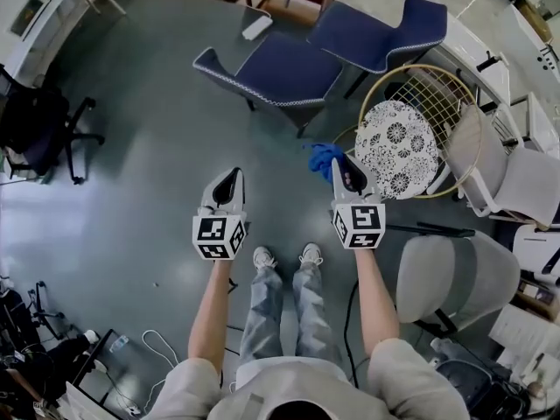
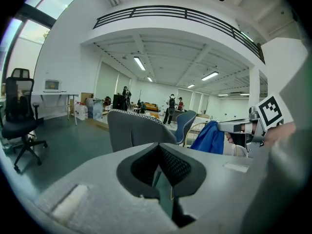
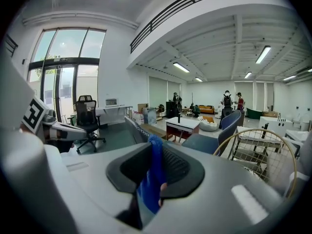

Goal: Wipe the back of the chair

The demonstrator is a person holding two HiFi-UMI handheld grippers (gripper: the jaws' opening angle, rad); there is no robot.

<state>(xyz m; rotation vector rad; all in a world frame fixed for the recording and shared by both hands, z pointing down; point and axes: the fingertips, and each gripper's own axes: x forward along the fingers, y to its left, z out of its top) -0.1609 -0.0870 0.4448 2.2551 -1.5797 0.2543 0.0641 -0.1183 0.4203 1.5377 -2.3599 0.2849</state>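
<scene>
A dark blue chair (image 1: 276,70) with white-dotted trim stands on the floor ahead of me, its back (image 1: 219,66) at the left; the same chair (image 2: 134,129) shows ahead in the left gripper view. My right gripper (image 1: 343,161) is shut on a blue cloth (image 1: 322,157), which hangs bunched between the jaws as the blue cloth (image 3: 152,179) in the right gripper view. My left gripper (image 1: 231,178) is held level beside it, shut with nothing in it. Both grippers are well short of the chair.
A second blue chair (image 1: 385,31) stands behind the first. A round wire-frame chair (image 1: 418,129) with a patterned cushion (image 1: 395,147) is at the right, grey chairs (image 1: 455,278) nearer me. A black office chair (image 1: 39,125) stands at the left. Cables (image 1: 149,348) lie near my feet.
</scene>
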